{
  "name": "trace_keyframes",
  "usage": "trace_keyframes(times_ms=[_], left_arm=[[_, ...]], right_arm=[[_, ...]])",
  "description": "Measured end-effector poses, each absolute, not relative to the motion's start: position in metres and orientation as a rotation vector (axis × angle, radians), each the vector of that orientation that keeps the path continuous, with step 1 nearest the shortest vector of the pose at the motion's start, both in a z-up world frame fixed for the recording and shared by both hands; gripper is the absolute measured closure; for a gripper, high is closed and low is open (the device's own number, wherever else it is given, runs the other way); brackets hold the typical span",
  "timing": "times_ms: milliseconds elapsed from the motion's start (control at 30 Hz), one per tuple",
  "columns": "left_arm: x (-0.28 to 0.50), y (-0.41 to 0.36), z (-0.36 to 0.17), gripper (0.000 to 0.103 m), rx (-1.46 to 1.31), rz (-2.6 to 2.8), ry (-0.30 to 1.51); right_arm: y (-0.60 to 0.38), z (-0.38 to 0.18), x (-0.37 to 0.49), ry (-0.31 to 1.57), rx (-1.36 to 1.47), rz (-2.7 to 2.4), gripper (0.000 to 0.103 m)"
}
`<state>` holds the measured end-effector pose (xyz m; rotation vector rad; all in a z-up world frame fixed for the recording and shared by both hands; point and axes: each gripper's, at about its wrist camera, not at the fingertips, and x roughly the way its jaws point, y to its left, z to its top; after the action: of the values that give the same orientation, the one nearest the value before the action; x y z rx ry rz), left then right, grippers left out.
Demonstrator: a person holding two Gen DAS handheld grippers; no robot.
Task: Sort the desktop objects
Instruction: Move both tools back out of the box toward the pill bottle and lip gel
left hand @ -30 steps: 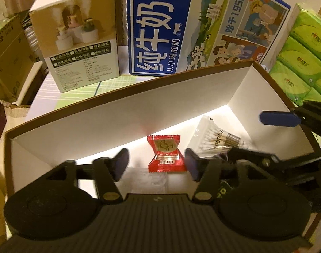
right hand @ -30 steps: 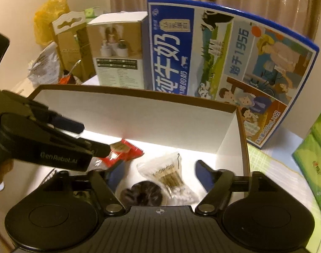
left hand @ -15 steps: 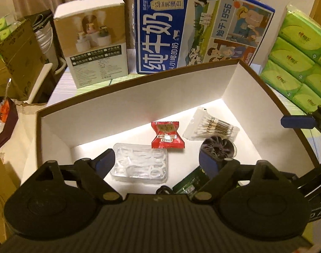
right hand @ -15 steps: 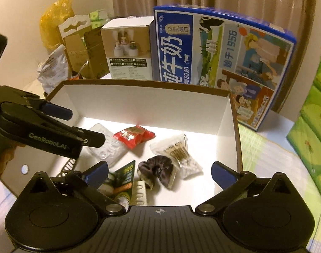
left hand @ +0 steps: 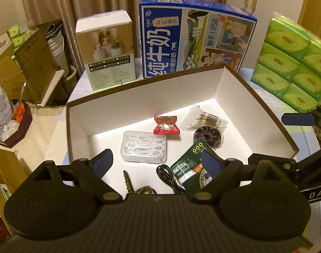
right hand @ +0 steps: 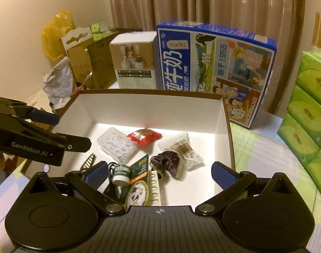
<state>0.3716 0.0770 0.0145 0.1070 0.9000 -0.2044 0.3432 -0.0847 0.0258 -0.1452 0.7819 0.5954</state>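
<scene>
Hidden and cut-off parts

The coiled black cable [left hand: 167, 176] and patterned gold-brown hair clip [left hand: 128, 182] vanish behind the left gripper's body.

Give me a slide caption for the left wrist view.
Open left gripper above a white box holding floss picks, red candy and cotton swabs.

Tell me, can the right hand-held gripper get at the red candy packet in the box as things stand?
Probably yes. The right hand-held gripper is open and empty above the open-topped box, and the red candy packet lies uncovered near the back wall, apart from the clear case beside it.
</scene>
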Motion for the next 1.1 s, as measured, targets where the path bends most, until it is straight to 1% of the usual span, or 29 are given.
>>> trace_keyframes(times_ms=[700,1100], left_arm=[[0.27,0.075,0.05,0.013,0.079,-0.168,0.842],[0.22,0.071,0.045,0.013,0.051,-0.161,0.843]], right_arm=[[-0.113,0.052,0.262,0.723,-0.115,0.618,0.002],[-0.133,0.052,0.216,0.709,-0.105,0.618,0.002]])
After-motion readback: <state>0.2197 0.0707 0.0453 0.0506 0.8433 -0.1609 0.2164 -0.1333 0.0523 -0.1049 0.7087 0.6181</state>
